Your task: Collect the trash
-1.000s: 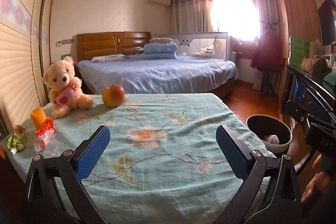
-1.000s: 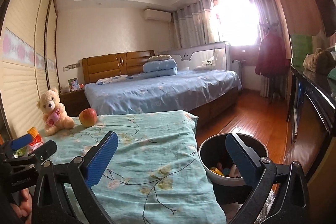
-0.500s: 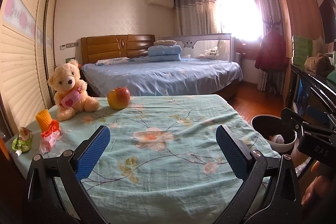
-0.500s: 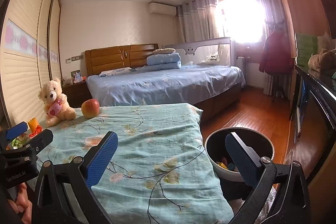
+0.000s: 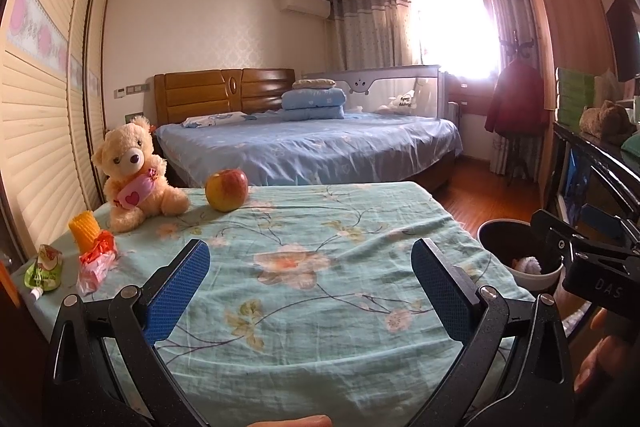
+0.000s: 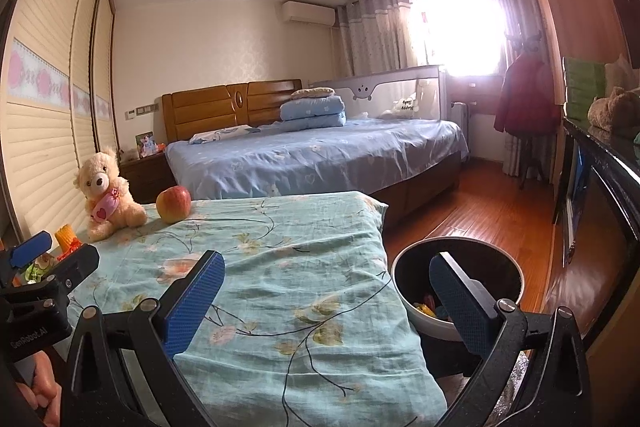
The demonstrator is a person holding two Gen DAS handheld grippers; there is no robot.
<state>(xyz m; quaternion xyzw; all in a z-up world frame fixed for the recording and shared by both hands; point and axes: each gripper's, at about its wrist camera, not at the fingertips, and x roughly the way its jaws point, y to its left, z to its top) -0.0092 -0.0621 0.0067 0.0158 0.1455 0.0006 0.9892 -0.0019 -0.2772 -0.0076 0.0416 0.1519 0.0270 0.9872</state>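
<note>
Both grippers empty w/ pads spread wide: left gripper (image 5: 310,281) low center over the floral tablecloth (image 5: 320,227), right gripper (image 6: 326,293) over cloth edge & trash bin (image 6: 460,255), lower right, scraps inside. Trash at left edge of left view: green pouch (image 5: 42,269), red-white wrapper (image 5: 96,263), orange piece (image 5: 85,227). Farther back, teddy bear (image 5: 134,173) beside apple (image 5: 226,189); bed (image 5: 312,147) mid-frame beyond.

Blue-sheeted bed (image 5: 312,143) with wooden headboard (image 5: 224,95); bright curtained window (image 5: 452,27), detail perhaps overexposed; wooden floor (image 6: 492,223).
</note>
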